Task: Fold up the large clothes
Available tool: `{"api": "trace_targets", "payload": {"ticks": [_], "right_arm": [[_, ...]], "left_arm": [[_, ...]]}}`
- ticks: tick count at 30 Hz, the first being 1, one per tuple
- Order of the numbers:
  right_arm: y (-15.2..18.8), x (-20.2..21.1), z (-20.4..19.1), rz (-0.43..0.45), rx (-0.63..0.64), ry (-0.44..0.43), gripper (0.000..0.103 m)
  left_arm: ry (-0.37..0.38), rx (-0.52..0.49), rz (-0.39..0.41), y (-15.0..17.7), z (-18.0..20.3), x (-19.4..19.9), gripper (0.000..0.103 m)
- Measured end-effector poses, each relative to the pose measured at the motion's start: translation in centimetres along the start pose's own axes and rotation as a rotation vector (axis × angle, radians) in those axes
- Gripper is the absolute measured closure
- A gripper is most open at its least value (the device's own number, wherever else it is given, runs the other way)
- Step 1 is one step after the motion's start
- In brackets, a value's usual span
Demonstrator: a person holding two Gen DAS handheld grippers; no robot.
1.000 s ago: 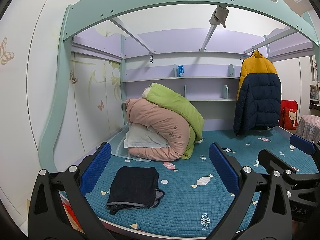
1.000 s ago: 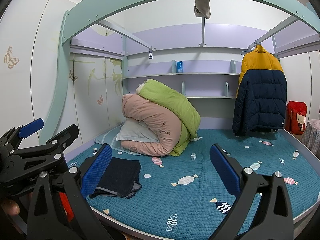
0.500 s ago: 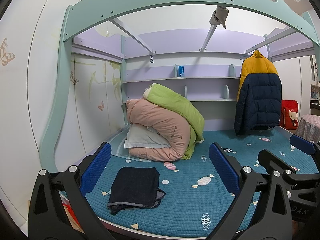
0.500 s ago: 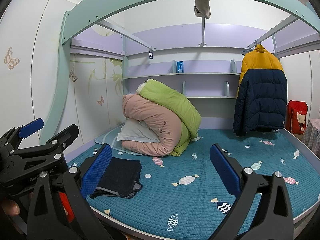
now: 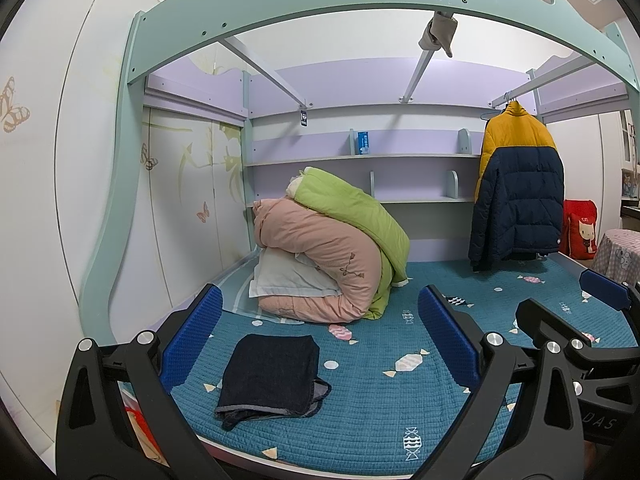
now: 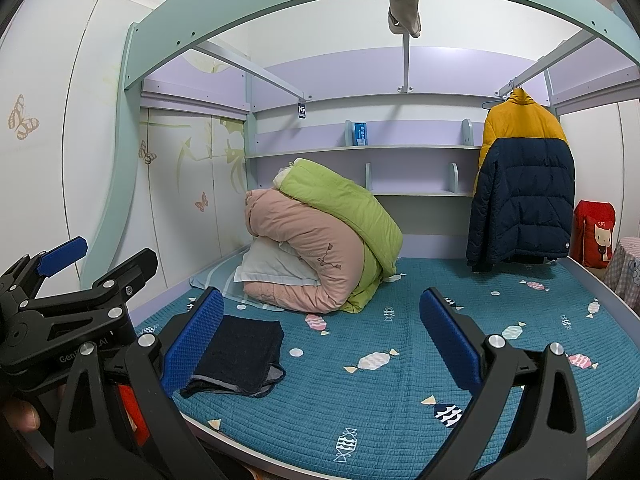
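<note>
A dark denim garment [image 5: 272, 376] lies folded in a neat rectangle on the teal bed cover [image 5: 400, 408], near the front edge; it also shows in the right wrist view [image 6: 236, 356]. My left gripper [image 5: 320, 336] is open and empty, held above the bed's front edge, short of the garment. My right gripper [image 6: 320, 336] is open and empty, to the right of the garment. The right gripper shows at the right edge of the left wrist view [image 5: 568, 320], and the left gripper at the left edge of the right wrist view [image 6: 80, 268].
A rolled pink and green duvet with a white pillow [image 5: 332, 256] sits at the back left of the bed. A yellow and navy puffer jacket [image 5: 516, 192] hangs at the back right. Shelves [image 5: 360, 156] line the back wall. A red bag [image 5: 580, 228] stands at far right.
</note>
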State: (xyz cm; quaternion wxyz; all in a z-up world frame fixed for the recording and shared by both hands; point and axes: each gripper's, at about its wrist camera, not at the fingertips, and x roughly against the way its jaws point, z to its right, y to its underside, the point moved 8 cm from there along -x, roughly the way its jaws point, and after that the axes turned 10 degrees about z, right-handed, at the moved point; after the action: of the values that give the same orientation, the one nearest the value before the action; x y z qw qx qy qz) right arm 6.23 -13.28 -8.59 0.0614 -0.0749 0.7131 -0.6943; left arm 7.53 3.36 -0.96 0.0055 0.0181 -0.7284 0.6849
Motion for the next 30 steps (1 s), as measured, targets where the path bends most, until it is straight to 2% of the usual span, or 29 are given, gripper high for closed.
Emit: {"api": "trace_targets", "payload": {"ticks": [30], "right_arm": [[0.10,0.04,-0.41,-0.002,-0.005,0.004,0.008]], "left_arm": [[0.004,-0.003,-0.002,0.18,-0.37,-0.17,0.005]]}}
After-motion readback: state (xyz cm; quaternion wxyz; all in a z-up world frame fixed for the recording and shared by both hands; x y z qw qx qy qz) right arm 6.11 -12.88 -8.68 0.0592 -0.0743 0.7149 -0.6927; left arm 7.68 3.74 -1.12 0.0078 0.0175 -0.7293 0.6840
